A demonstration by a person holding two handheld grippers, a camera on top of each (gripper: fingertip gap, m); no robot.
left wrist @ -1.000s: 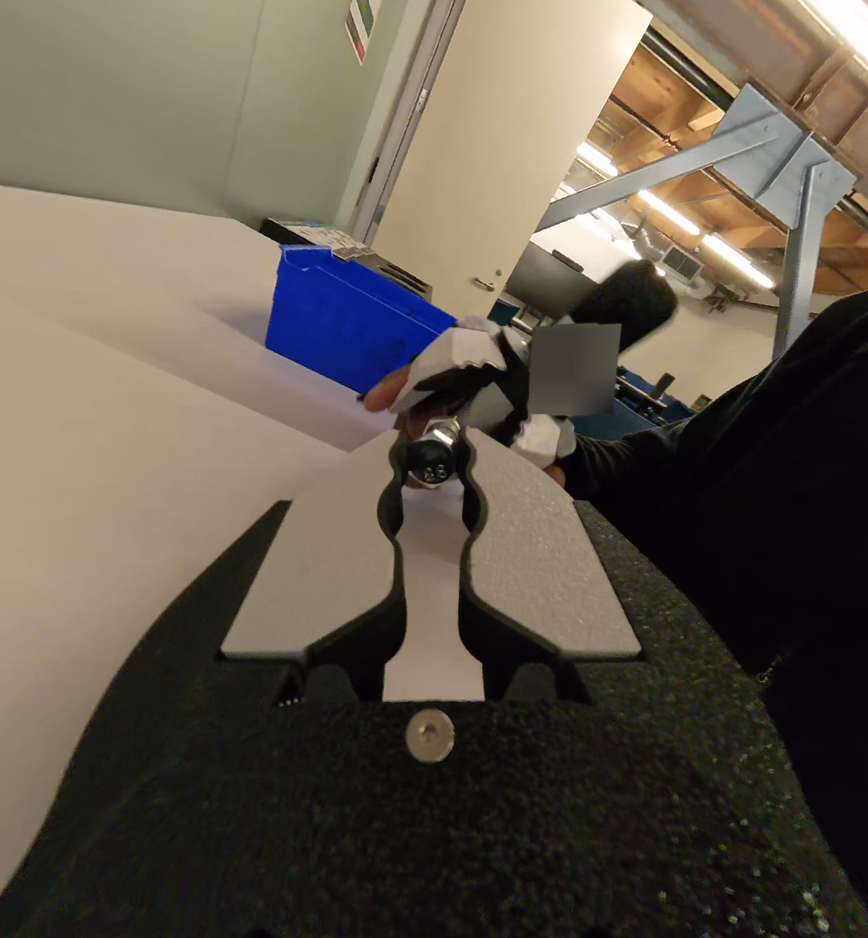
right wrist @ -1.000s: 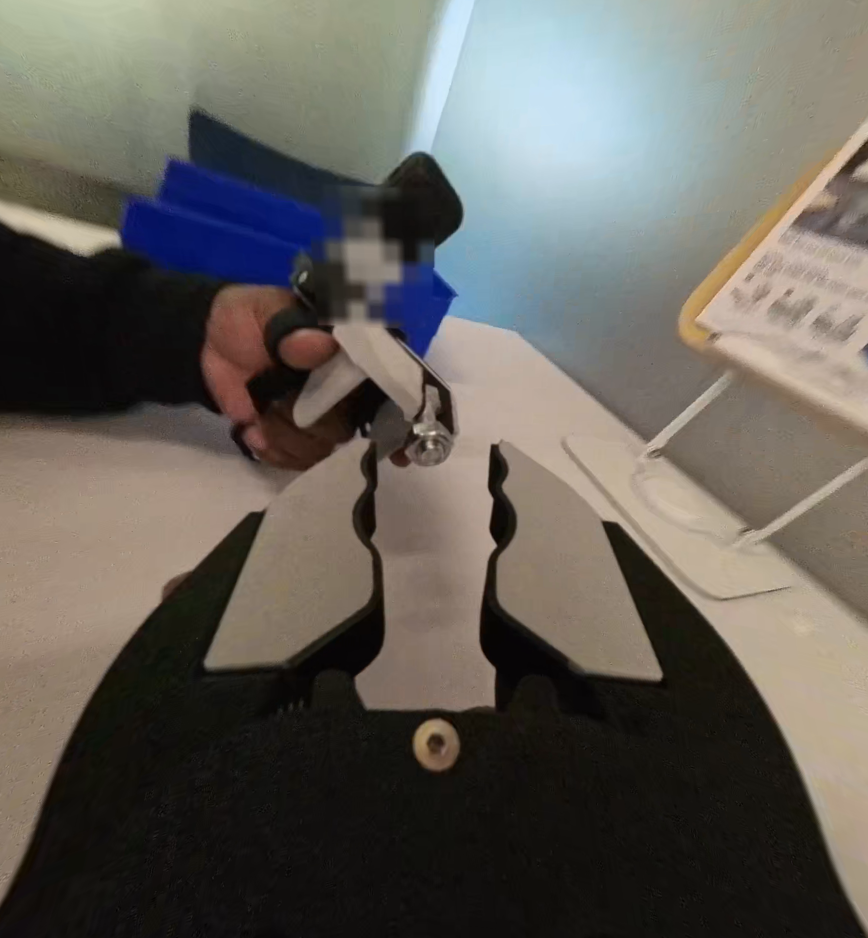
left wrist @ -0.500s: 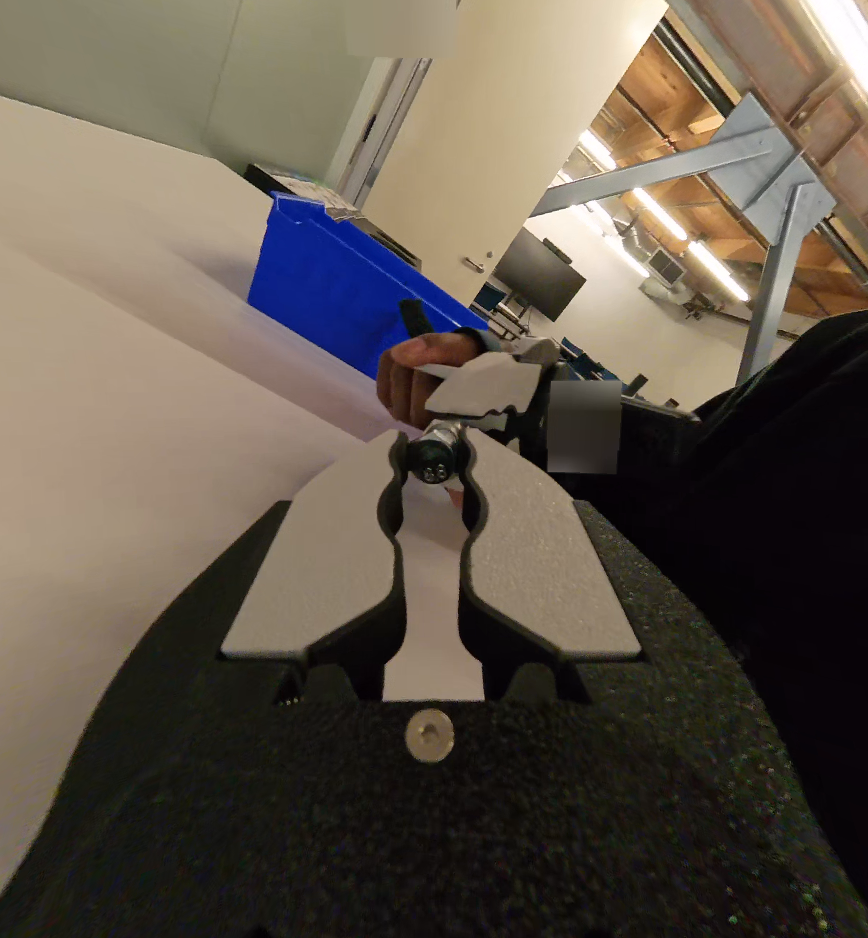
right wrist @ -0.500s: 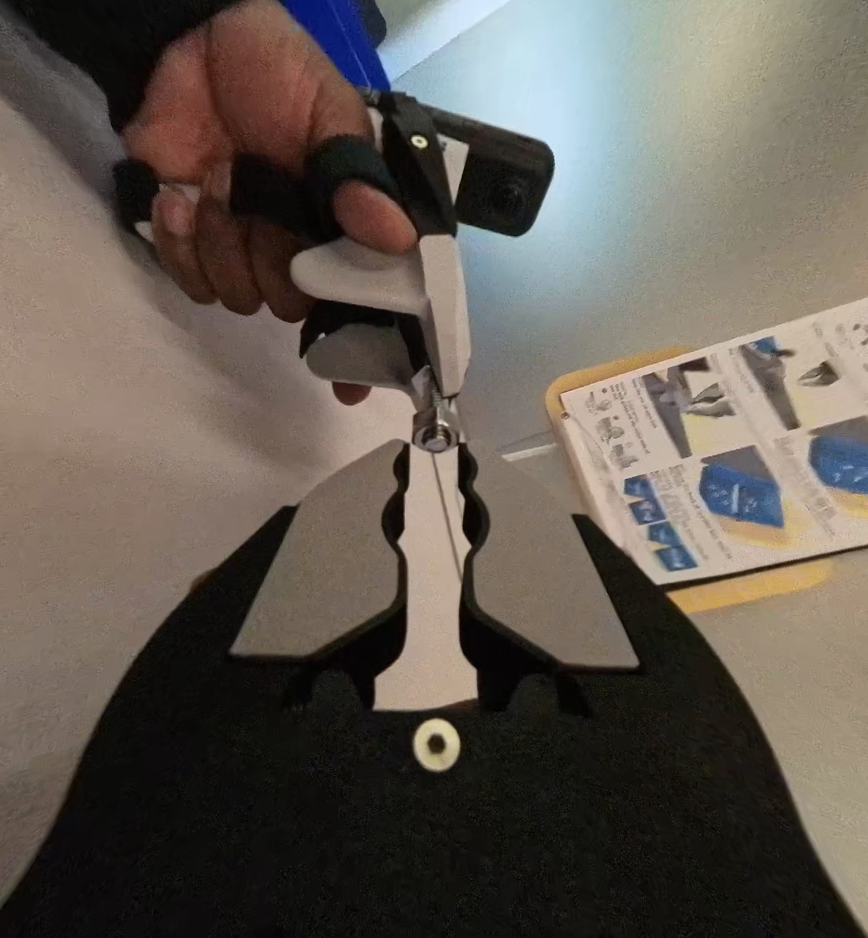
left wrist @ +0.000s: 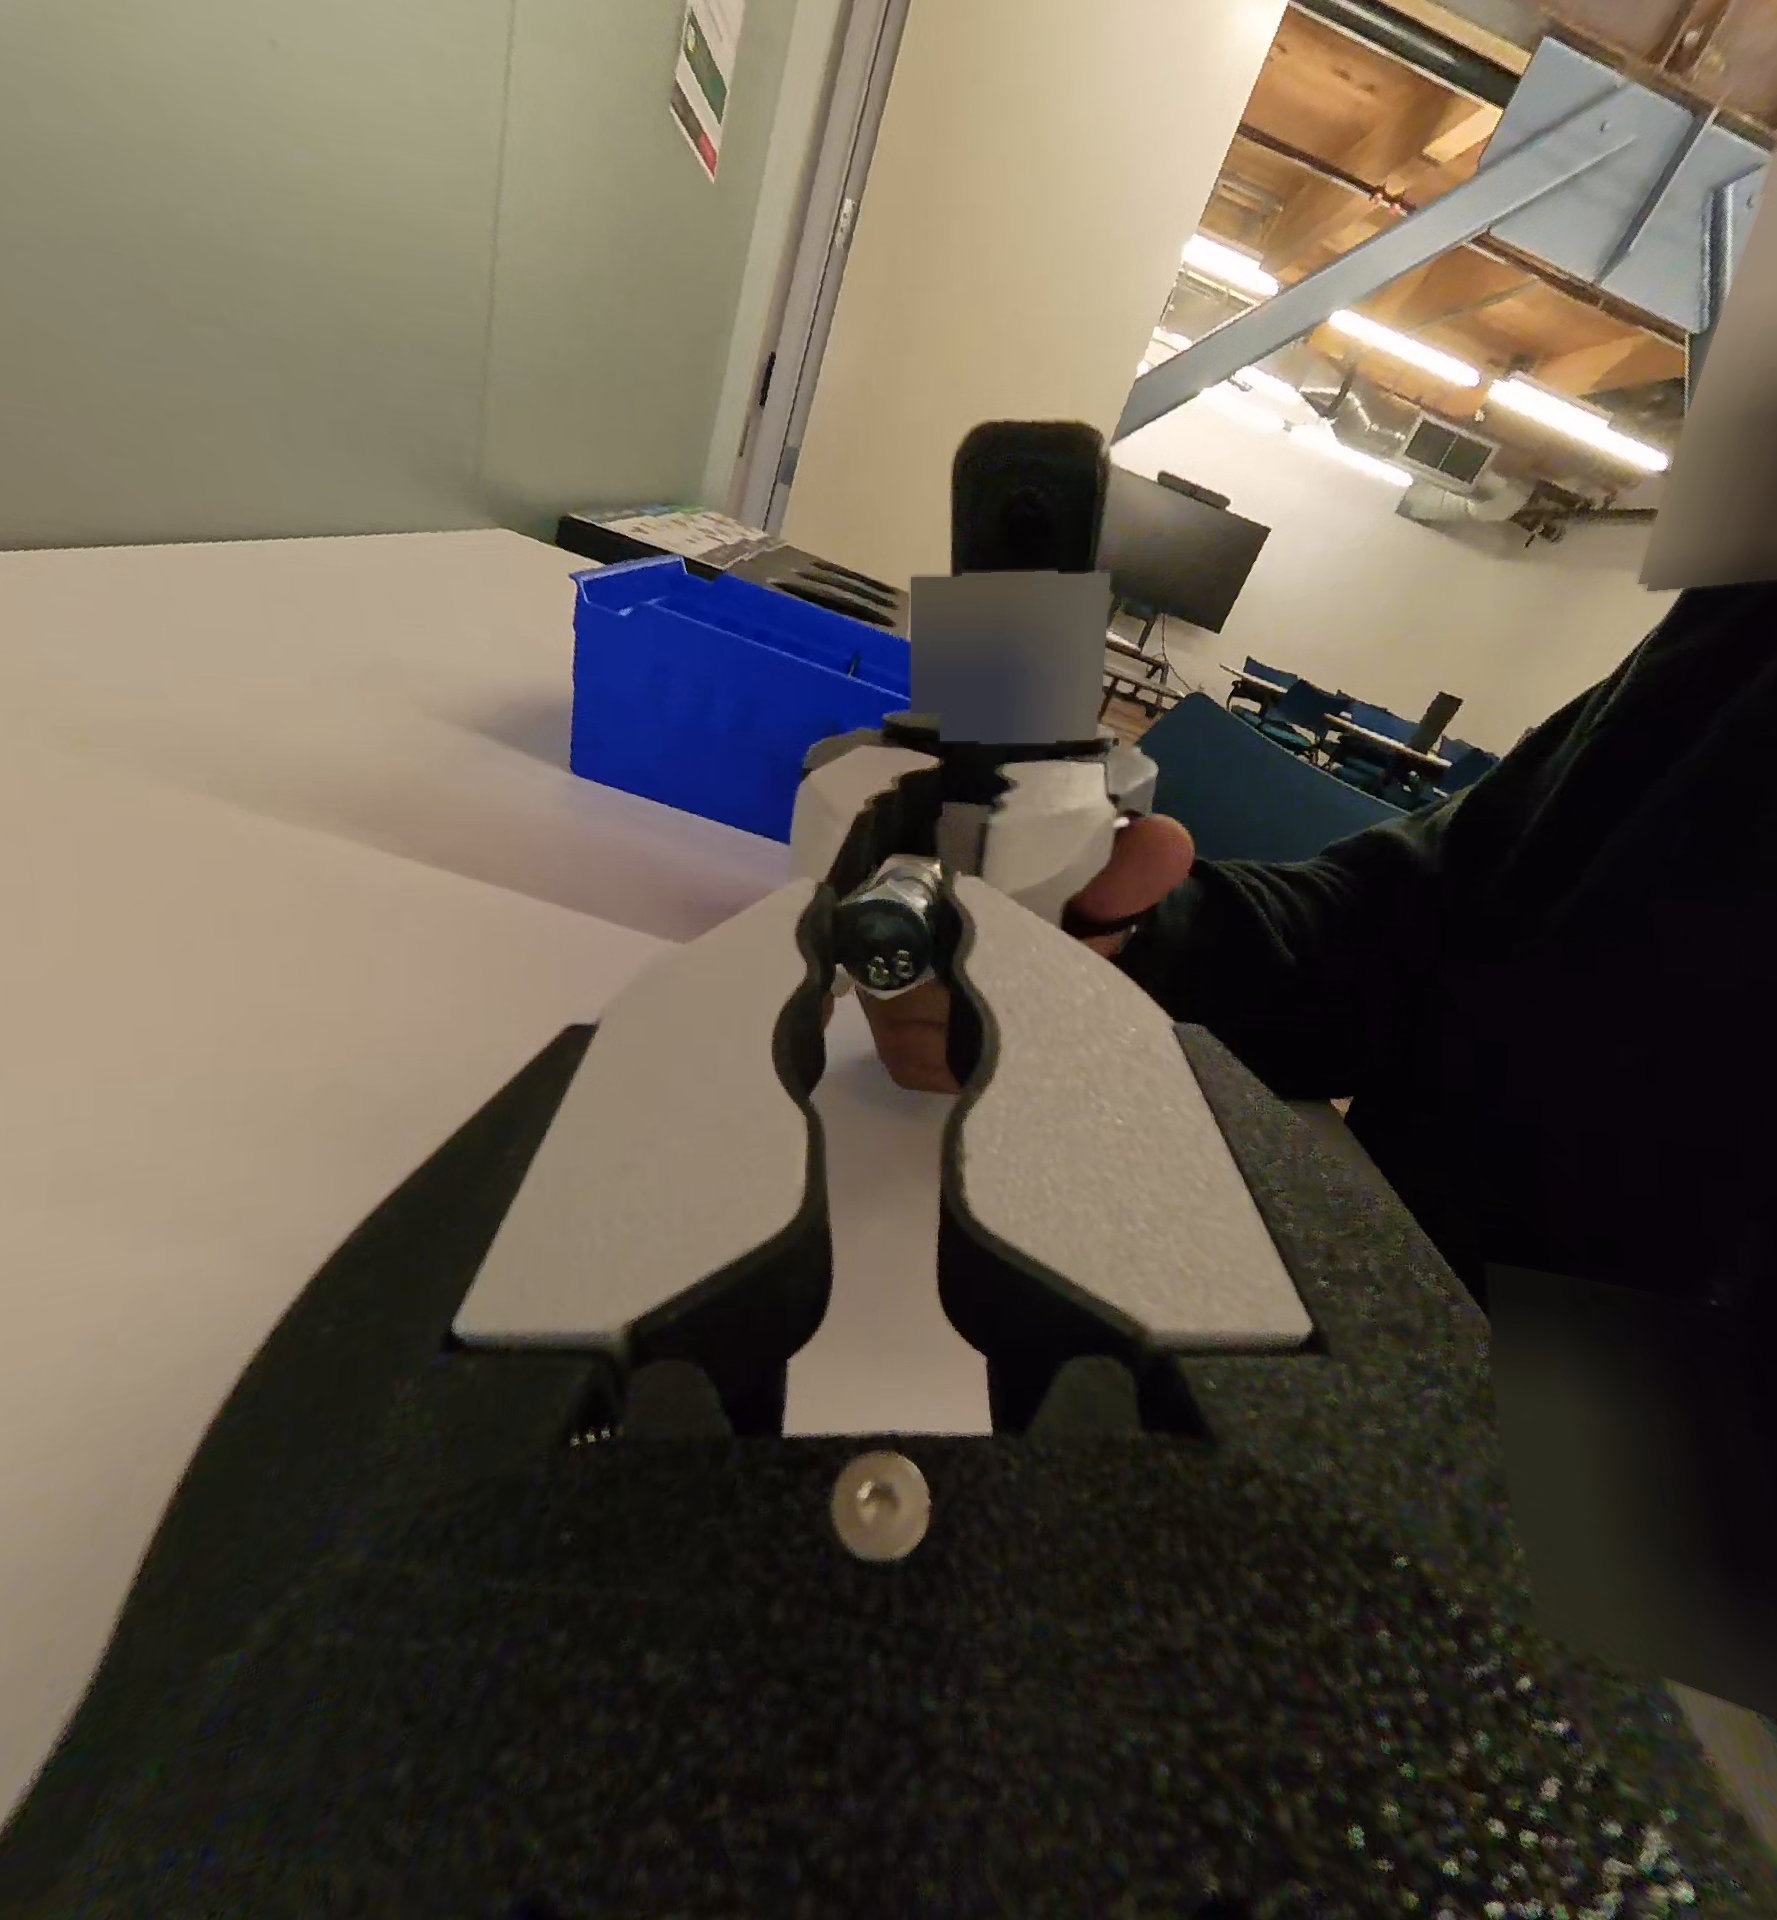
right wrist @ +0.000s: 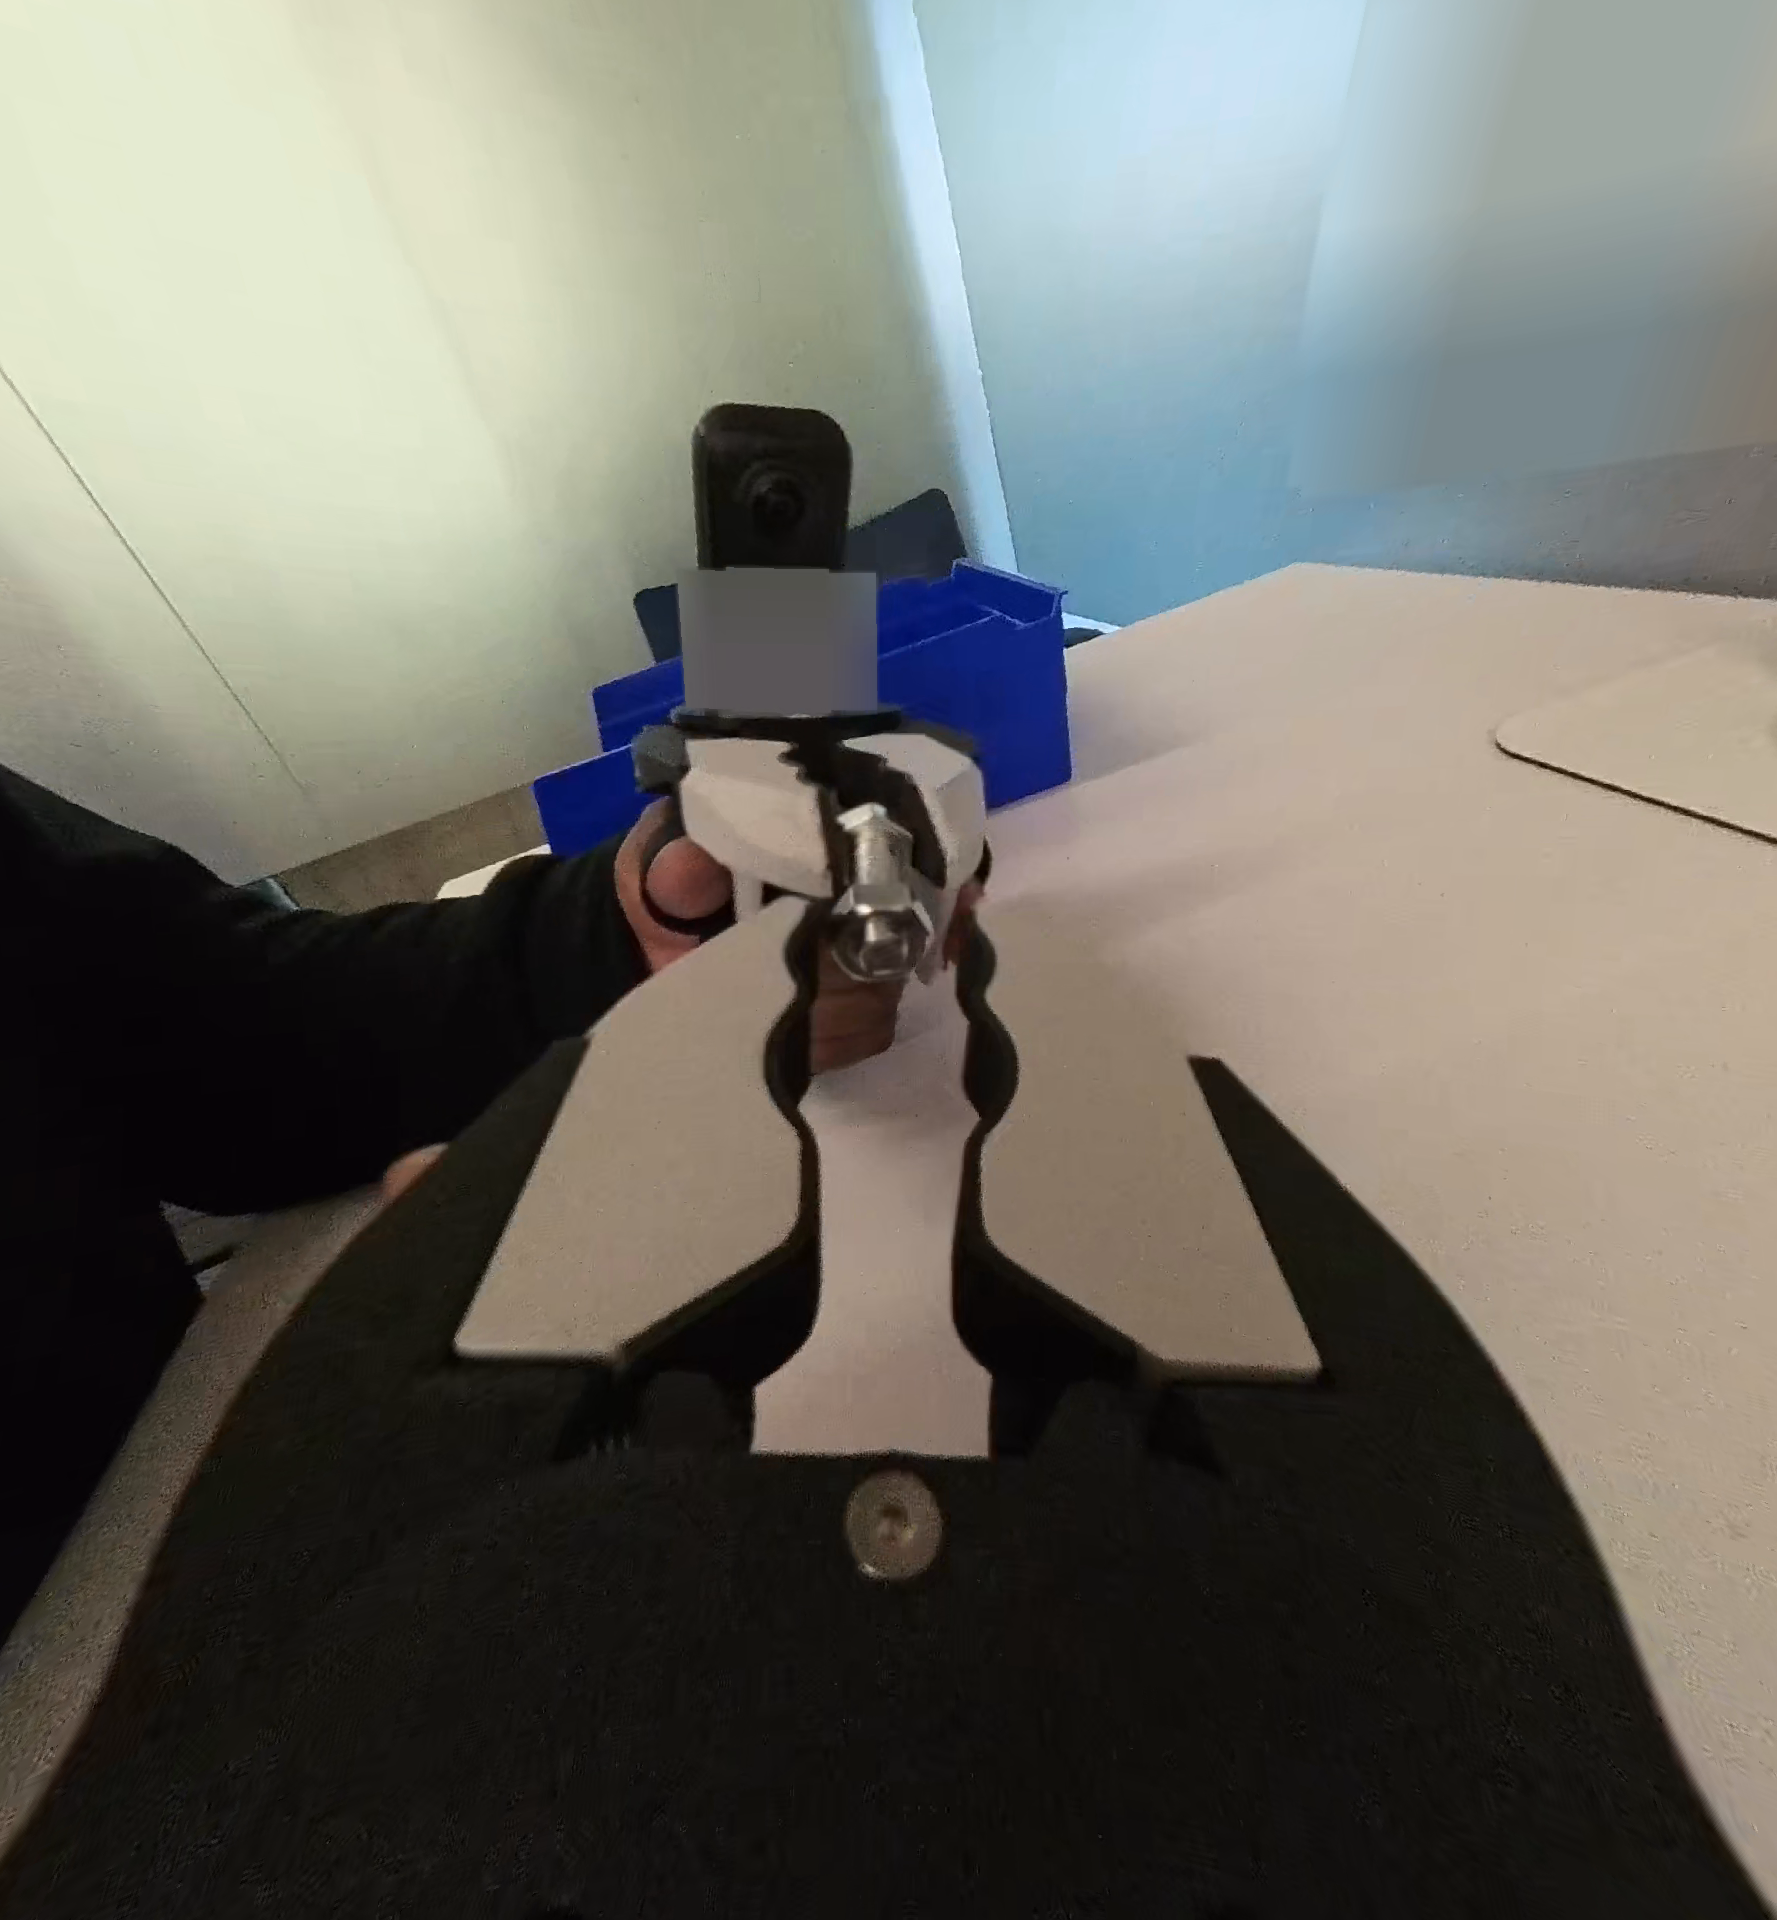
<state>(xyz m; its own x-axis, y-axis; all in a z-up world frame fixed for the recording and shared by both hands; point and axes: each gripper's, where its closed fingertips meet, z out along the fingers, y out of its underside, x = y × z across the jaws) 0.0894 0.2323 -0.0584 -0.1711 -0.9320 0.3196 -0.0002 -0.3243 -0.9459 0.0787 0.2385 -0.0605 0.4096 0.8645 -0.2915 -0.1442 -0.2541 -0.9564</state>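
My left gripper (left wrist: 884, 914) is shut on the dark hex head of a bolt (left wrist: 889, 961) and holds it level above the white table (left wrist: 240, 935). The bolt's shank points at my right gripper (left wrist: 967, 821), which faces it head-on. In the right wrist view a silver nut (right wrist: 879, 935) sits on the bolt's threaded end (right wrist: 868, 847), beyond which is the left gripper (right wrist: 832, 821). My right gripper (right wrist: 879, 925) stands around the nut. Its left pad is at the nut and a gap shows at the right pad (right wrist: 972, 966), so it is open.
A blue bin (left wrist: 718, 717) stands on the table behind the grippers, and it also shows in the right wrist view (right wrist: 988, 707). The flat base of a stand (right wrist: 1673, 758) lies at the far right. A person's black sleeves (left wrist: 1486, 883) come in from the side. The tips of both grippers are at nearly the same place.
A second ago my right gripper was wide open before the nut. It then shut on the nut and rolled. Now it is rolled back level and its jaws have parted slightly. The left grasp is unchanged.
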